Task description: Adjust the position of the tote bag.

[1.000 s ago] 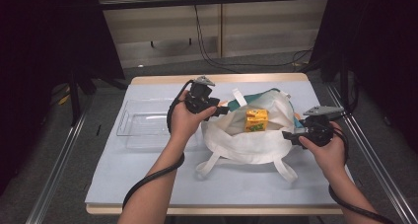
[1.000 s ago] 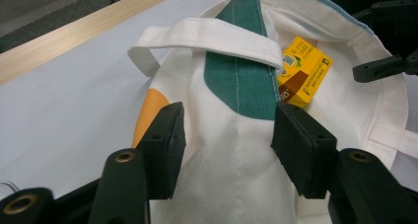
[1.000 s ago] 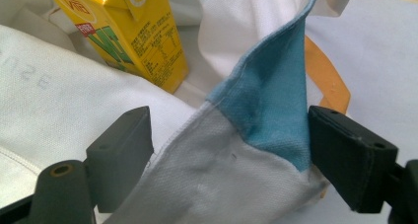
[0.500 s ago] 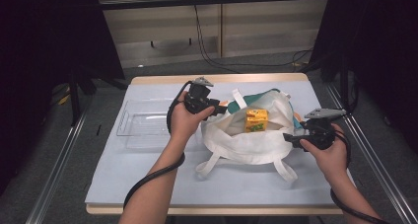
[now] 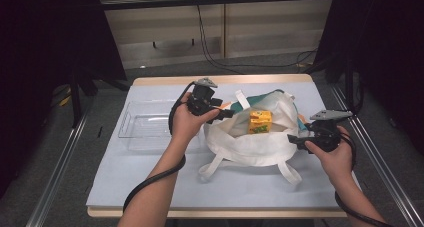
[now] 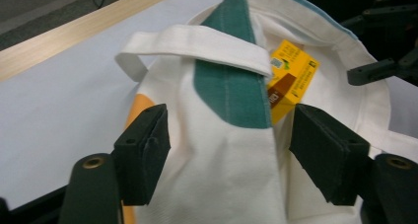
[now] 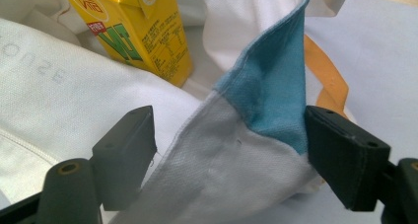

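Two grippers at white bag (image 5: 250, 142) on table (image 5: 150, 177), juice box (image 5: 260, 122) inside. Left gripper (image 6: 226, 150) fingers just opened, loose around rim. Right gripper (image 7: 229, 155) fingers apart, rim between, not squeezed. Next: pinch both rims, keep mouth wide.

The yellow juice carton (image 5: 260, 122) stands inside the white tote bag (image 5: 250, 144), its base hidden below the bag's rim. In the left gripper view the bag's teal panel (image 6: 231, 81) covers part of the carton. In the right gripper view the picture's top edge cuts off the carton's top, and its small print is unreadable.
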`<state>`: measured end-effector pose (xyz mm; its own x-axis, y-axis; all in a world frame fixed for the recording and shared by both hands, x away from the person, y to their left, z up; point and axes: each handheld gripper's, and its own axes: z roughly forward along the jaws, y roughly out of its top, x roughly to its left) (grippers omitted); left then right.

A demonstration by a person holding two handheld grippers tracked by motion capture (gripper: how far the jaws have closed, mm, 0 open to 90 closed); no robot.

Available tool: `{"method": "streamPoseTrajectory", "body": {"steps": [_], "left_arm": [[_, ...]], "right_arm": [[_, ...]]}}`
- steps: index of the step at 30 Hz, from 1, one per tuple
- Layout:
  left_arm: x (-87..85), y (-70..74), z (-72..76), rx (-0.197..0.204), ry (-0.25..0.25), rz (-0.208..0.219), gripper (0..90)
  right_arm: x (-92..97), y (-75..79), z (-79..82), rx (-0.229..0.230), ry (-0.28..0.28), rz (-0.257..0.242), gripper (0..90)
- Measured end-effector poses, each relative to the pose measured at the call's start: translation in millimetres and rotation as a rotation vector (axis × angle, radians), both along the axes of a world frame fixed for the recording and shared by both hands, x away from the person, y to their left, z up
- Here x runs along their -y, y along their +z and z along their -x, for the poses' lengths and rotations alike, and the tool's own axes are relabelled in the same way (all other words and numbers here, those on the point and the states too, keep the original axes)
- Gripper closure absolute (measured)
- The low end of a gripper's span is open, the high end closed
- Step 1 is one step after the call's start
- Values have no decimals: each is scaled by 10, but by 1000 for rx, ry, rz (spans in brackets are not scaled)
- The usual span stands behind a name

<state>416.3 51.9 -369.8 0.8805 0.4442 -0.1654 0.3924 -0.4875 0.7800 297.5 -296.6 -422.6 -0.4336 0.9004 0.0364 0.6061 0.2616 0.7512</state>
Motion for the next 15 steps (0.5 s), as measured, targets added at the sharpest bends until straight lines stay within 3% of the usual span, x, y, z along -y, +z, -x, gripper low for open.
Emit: {"method": "streamPoseTrajectory", "body": {"steps": [5, 10, 15], "left_arm": [[105, -48, 12, 30, -21, -60, 248], [144, -87, -16, 32, -35, -88, 271], [120, -126, -67, 28, -16, -68, 367]], "right_arm": [[-5, 12, 0, 6, 4, 2, 203], [2, 17, -1, 1, 3, -3, 202], [16, -19, 10, 5, 6, -8, 206]]}}
